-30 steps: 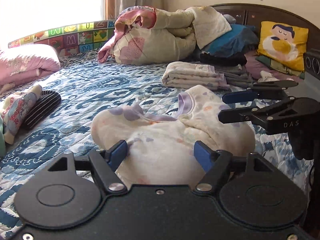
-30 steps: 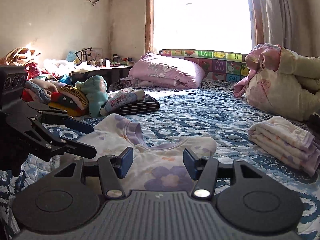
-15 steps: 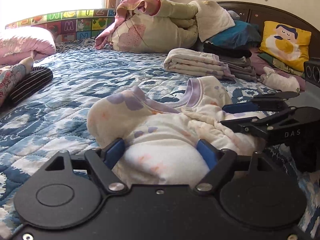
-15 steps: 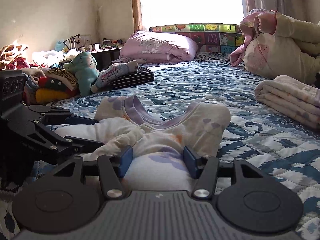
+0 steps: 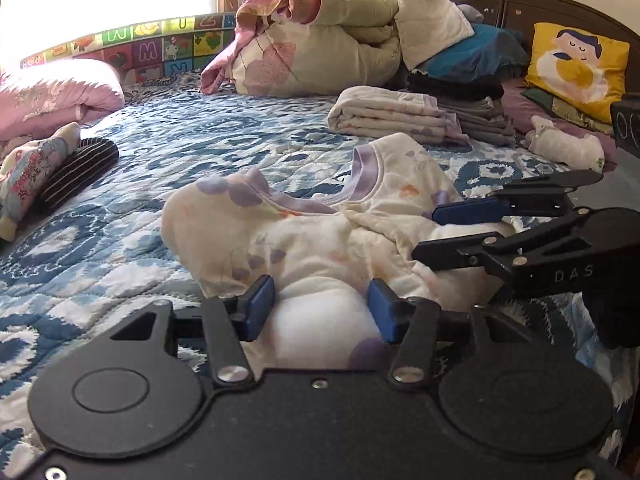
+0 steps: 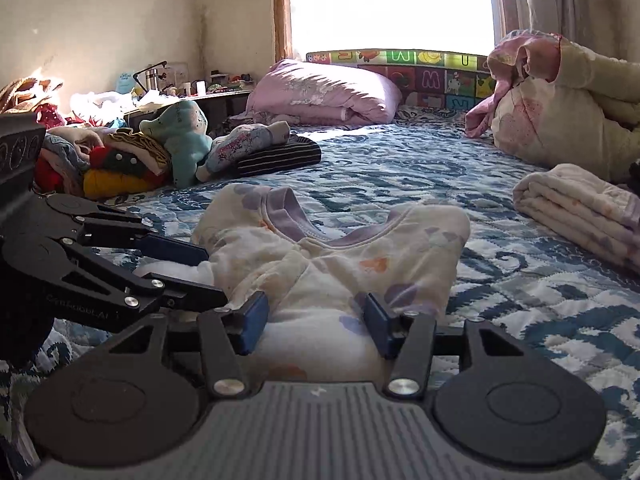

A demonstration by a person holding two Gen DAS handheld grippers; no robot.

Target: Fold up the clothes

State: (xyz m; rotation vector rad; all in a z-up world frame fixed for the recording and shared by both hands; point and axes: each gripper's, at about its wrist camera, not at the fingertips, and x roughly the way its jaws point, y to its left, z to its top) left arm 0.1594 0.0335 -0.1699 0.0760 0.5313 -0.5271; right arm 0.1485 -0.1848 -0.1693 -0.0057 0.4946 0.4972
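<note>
Through my left wrist camera, my left gripper (image 5: 322, 310) is closing on a bunched hem of the cream floral top (image 5: 320, 232), which lies crumpled on the blue quilted bed (image 5: 200, 140); cloth bulges between the pads, though I cannot tell if they bite yet. My right gripper (image 5: 460, 232) straddles the top's side.

Through the right wrist camera, its pads flank the near fold, spread, not visibly pinching. I judge this the grasping step; next, both need firm grips before lifting to fold.
</note>
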